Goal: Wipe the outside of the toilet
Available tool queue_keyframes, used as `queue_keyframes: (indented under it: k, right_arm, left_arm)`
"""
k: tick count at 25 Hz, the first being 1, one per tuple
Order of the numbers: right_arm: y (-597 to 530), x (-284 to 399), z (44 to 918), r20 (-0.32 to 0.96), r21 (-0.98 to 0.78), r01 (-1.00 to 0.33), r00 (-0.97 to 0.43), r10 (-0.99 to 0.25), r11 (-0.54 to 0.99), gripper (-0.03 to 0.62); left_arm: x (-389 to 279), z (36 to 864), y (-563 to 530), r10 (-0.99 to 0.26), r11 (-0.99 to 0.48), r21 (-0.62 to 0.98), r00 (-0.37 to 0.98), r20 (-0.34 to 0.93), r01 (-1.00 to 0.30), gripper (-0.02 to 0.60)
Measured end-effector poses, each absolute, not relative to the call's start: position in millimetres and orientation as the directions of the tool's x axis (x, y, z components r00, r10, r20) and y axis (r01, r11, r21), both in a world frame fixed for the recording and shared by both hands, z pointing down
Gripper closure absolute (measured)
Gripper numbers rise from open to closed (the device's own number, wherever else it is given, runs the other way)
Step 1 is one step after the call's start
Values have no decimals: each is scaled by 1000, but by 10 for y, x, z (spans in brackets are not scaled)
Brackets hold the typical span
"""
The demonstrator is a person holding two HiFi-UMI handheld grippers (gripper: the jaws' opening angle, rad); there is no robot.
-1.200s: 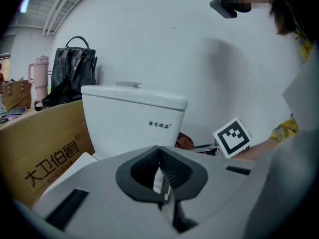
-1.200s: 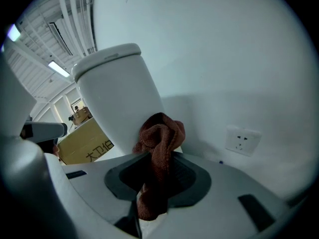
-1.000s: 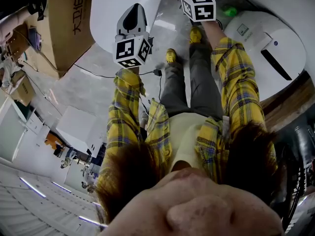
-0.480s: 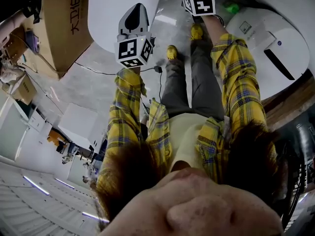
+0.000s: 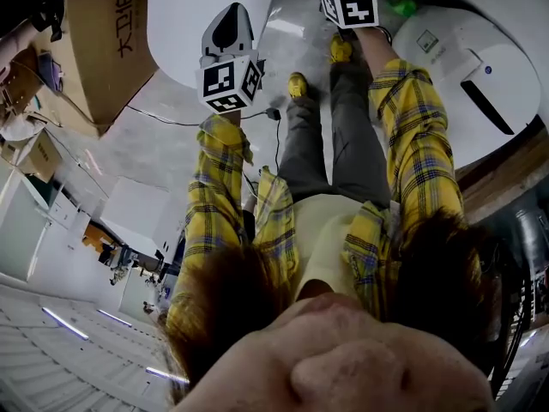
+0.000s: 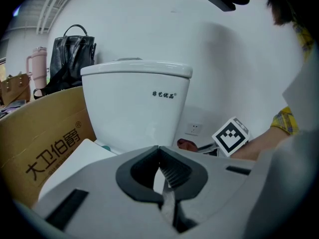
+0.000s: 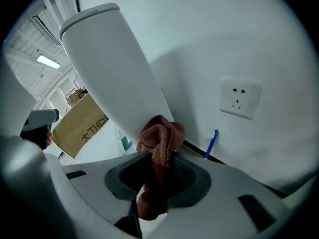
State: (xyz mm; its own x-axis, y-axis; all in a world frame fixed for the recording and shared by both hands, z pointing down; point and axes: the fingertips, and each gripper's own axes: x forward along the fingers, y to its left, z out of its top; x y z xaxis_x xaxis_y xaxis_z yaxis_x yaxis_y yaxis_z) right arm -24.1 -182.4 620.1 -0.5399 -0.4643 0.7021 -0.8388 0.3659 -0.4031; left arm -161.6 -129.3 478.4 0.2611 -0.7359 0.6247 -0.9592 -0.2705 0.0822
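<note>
Right gripper view shows the right hand-held gripper (image 7: 160, 156) clenched on a brown cloth (image 7: 160, 138). The cloth is bunched: one lump stands above the jaws and a tail hangs below them. The white toilet tank (image 7: 114, 68) rises just behind the cloth, on its left. The lump of cloth overlaps the tank's side edge, but I cannot tell whether it really touches the ceramic.

To the right of the tank, on the wall (image 7: 259, 39), there is a wall socket (image 7: 240, 97). Lower down, between the tank and the socket, a thin blue stick (image 7: 212, 143) stands near the wall. A cardboard box (image 7: 79, 123) lies on the far left of the tank.

Left gripper view looks at the front of the same tank. The left hand-held gripper (image 6: 159, 149) has its jaws pressed together with nothing between them, and it hangs in front of the tank without touching it.

I judge that the wipe along the tank's side is about to begin or is just under way. Several things could go wrong from here:

- The cloth is pinched only at a narrow fold, so a hard drag on the smooth ceramic could pull it out of the jaws.
- Because the lump is loose, the hard jaw tips may meet the ceramic instead of the cloth and scrape it.
- The socket is near the tank, so a wide stroke to the right could bring the cloth, if it is damp, onto it.
- The blue stick could be knocked over in the narrow space beside the tank.
</note>
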Motion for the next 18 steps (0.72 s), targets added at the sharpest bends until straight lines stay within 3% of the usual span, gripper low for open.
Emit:
queue_keyframes:
  k: [18]
  right_arm:
    - [-1458,-48,6219,663,-421,-857,-515,-544,299,477]
  left_arm:
    - [-1851,4902,-991,-754,-206,82,211,622,-975,574]
